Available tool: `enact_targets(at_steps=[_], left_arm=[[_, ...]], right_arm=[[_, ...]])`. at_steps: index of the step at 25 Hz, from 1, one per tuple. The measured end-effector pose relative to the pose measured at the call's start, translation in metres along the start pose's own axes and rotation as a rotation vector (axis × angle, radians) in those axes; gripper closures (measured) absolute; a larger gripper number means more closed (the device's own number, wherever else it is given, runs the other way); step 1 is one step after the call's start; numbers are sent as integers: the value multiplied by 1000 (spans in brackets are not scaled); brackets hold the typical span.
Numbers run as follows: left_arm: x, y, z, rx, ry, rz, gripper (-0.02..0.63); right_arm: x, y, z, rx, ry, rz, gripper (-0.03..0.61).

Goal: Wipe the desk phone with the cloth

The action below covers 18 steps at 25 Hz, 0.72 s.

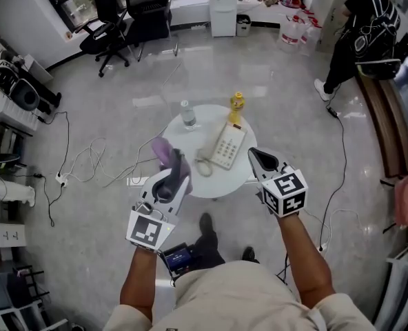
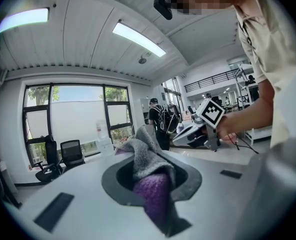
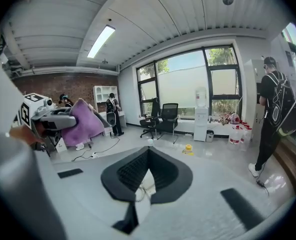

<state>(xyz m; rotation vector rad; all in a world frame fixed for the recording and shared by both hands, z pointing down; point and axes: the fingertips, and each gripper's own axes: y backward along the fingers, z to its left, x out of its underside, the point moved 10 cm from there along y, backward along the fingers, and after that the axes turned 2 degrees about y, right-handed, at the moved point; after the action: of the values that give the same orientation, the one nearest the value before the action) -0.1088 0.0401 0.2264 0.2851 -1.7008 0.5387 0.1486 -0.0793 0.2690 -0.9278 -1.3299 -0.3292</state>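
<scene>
A cream desk phone (image 1: 225,145) with a coiled cord lies on a small round white table (image 1: 218,181), seen from above in the head view. My left gripper (image 1: 178,164) is shut on a purple and grey cloth (image 1: 168,154), held over the table's left edge. In the left gripper view the cloth (image 2: 150,176) bunches between the jaws and hangs out in front. My right gripper (image 1: 254,154) is shut and empty, just right of the phone. Through its closed jaws (image 3: 147,156) a bit of the phone (image 3: 143,189) shows below.
A water bottle (image 1: 188,115) and a yellow bottle (image 1: 236,107) stand at the table's far side. Cables (image 1: 94,161) trail across the floor to the left. Office chairs (image 1: 121,19) and a water dispenser (image 1: 223,5) stand far back. A person (image 1: 359,33) stands at upper right.
</scene>
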Motion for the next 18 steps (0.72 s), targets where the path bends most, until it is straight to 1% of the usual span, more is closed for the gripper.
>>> enact_targets(at_steps=[8,18], left_arm=[[24,-10,35,13,32,24,554],[72,-37,69,42,76,62,554]], right_arm=[[7,-59,2,29,-50,46,584],[44,-136,-3,57,-92,92,584]])
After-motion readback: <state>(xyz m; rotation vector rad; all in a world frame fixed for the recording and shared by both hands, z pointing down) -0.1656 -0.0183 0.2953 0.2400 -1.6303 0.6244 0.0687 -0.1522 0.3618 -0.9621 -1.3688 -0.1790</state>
